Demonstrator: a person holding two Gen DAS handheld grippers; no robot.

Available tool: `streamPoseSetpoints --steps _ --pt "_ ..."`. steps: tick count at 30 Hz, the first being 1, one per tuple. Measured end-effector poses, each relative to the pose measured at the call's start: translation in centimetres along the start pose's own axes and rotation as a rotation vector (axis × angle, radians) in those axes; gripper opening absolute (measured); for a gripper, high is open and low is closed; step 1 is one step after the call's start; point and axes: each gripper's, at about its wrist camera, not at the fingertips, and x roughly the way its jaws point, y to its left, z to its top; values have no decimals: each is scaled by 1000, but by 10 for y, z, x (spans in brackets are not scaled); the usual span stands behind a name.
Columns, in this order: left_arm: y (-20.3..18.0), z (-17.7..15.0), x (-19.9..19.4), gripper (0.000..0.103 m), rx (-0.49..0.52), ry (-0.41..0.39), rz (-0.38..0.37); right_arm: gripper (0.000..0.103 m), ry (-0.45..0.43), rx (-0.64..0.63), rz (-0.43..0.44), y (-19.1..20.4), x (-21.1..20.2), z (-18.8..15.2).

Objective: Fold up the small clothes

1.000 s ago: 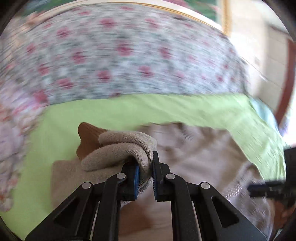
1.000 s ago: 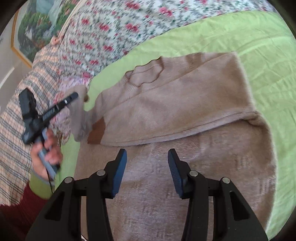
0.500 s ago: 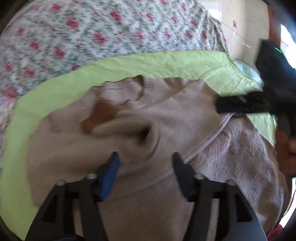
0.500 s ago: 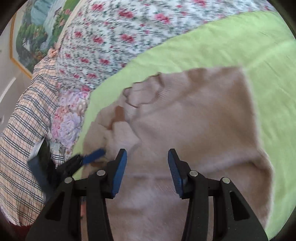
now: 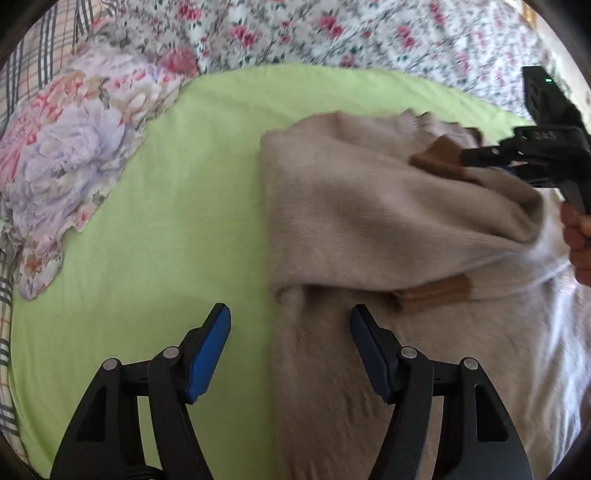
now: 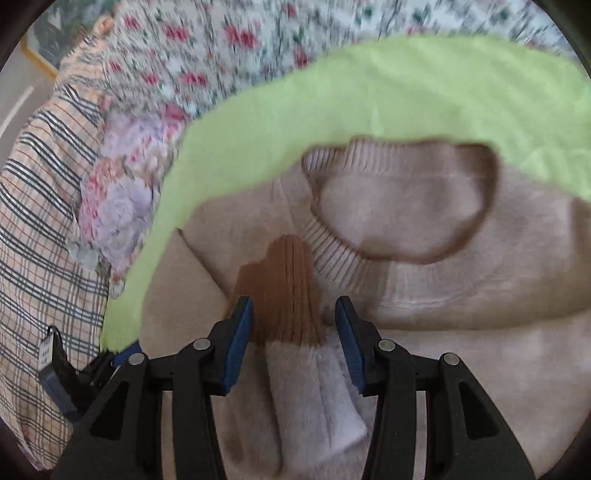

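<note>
A beige sweater point(image 5: 369, 206) lies on the green sheet point(image 5: 177, 192), one sleeve folded across its body. One brown cuff point(image 5: 436, 293) rests on the body. My left gripper point(image 5: 290, 317) is open over the sweater's left edge and grips nothing. In the right wrist view the ribbed collar point(image 6: 332, 258) faces me, and a brown cuff point(image 6: 284, 288) lies between the fingers of my right gripper point(image 6: 293, 308). Its jaws are closing, and the right pad still stands apart from the cuff. The left wrist view shows the right gripper point(image 5: 480, 162) at that cuff.
A floral pillow point(image 5: 74, 158) lies left of the sweater, plaid fabric point(image 6: 44, 221) beyond it. A flowered bedspread point(image 5: 332, 29) covers the far side. A person's hand point(image 5: 580, 236) holds the right gripper at the frame's edge. Bare green sheet lies left of the sweater.
My left gripper let go of the sleeve cuff, opened wide, and swung left and down to the sweater's left edge. My right gripper moved in toward the collar and narrowed around a brown cuff.
</note>
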Motion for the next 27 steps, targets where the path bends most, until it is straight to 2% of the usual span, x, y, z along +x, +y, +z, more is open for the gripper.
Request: streamPoseSetpoints --steps 1,3,6,9,11,12,13,16,18,20,21,22,24,25,27 --pt "0 4 6 69 -8 11 8 8 -36 -4 -18 2 -9 -3" --pt "-3 10 9 68 -22 7 24 8 -149 26 -28 0 -38 -8" --pt "-4 18 10 63 -65 -8 76 7 -378 158 -42 -23 -111 -31" --pt "2 14 11 62 -142 -9 106 7 -494 291 -77 -53 -149 -66" --pt "2 11 8 62 -170 -20 106 7 -508 342 -144 -75 -162 -93" --pt "0 10 7 62 -173 -23 117 7 -477 355 -157 -82 -160 -100" --pt "-3 9 5 61 -169 -27 132 8 -436 378 -160 -90 -154 -107" --pt "-12 6 2 59 -138 -35 163 13 -397 440 -161 -105 -144 -124" --pt "-11 6 1 59 -142 -30 154 24 -402 456 -188 -110 -142 -128" --pt "-7 6 1 59 -152 -27 136 49 -413 486 -194 -118 -142 -128" --pt "-5 5 1 60 -154 -26 127 50 -414 492 -179 -121 -142 -129" --pt "-5 5 1 60 -154 -25 125 49 -393 470 -175 -120 -138 -126" --pt "-6 5 2 60 -154 -20 128 15 -367 423 -176 -113 -136 -119" --pt "-7 5 2 60 -154 -21 130 8 -393 408 -175 -111 -143 -118" --pt "-6 5 1 61 -163 -20 123 8 -545 347 -167 -100 -171 -122"
